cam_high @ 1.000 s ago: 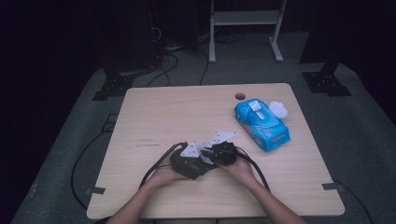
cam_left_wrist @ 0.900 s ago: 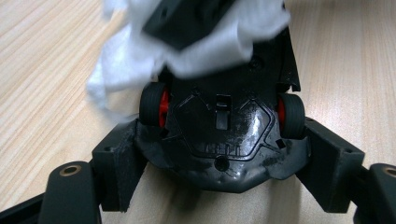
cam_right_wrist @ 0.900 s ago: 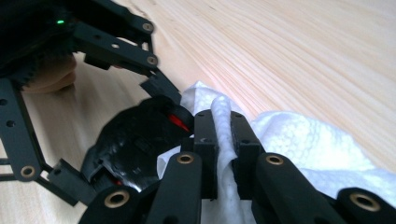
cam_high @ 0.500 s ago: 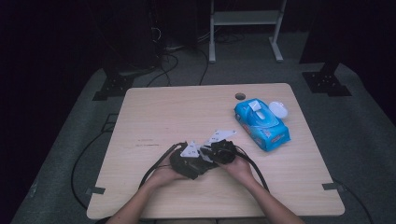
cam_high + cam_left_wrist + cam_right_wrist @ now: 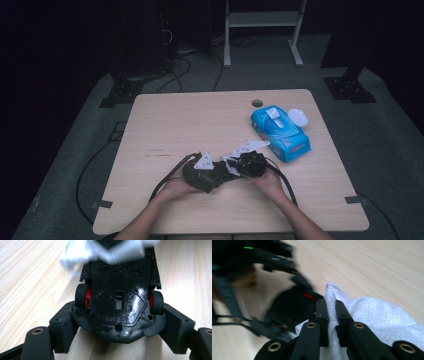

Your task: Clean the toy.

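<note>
Pale wood table (image 5: 165, 120), dark rm – L gripper (image 5: 117, 340) clamps toy car (image 5: 120, 302), R gripper (image 5: 331, 315) pinches wipe (image 5: 372, 312)

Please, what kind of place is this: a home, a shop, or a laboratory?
Probably a laboratory or recording studio, not a home. A bare wooden table stands on grey carpet amid dark surroundings, cables trail across the floor behind it, and a white metal stand and black stand bases surround it.

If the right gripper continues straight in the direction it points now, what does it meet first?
Most likely the black toy car, which lies just beyond the right gripper and its pinched white wipe. Blur leaves the depth unclear.
</note>
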Motion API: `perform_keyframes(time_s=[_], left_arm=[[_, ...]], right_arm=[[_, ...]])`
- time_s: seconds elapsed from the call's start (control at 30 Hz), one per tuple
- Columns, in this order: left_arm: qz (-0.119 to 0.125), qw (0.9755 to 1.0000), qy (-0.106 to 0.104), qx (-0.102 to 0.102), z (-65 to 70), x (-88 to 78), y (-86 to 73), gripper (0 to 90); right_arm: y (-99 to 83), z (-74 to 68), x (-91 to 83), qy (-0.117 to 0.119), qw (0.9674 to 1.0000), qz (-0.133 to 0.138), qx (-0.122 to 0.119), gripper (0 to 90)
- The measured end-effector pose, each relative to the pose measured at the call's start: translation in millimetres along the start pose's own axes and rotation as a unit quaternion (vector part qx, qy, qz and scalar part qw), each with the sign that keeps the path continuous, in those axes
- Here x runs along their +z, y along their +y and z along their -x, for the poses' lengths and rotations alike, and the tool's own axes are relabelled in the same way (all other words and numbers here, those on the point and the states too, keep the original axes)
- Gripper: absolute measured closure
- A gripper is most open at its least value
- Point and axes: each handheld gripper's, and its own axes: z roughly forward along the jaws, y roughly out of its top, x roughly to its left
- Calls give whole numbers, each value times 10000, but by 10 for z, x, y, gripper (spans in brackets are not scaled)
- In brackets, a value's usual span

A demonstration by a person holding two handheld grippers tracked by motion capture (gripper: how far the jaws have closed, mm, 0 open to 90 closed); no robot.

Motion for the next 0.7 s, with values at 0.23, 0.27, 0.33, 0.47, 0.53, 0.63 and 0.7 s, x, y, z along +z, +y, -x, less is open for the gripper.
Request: perform_keyframes(time_s=[0.23, 0.27, 0.33, 0.47, 0.53, 0.63, 0.7], left_arm=[[-3, 10000, -3, -31, -26, -15, -21, 235], [7, 10000, -19, -64, -27, -15, -24, 235], [6, 10000, -19, -79, -31, -16, -27, 235], [13, 10000, -13, -92, -36, -13, -26, 235], [-4, 10000, -11, -84, -36, -14, -25, 235], [-3, 10000, 7, -68, -36, -14, -23, 235], [-3, 10000, 1, -78, -36, -16, -25, 235]], right_arm=[[39, -76, 85, 102, 9996, 25, -262, 832], [25, -30, 53, -1, 9997, 16, -251, 832], [-44, 113, -60, -163, 9998, 19, -72, 832], [-167, 221, -228, -356, 9994, 8, 53, 833], [-205, 201, -278, -385, 9992, -24, 40, 833], [-212, 110, -282, -192, 9998, -40, 13, 832], [-211, 56, -272, -100, 9998, -70, -161, 831]])
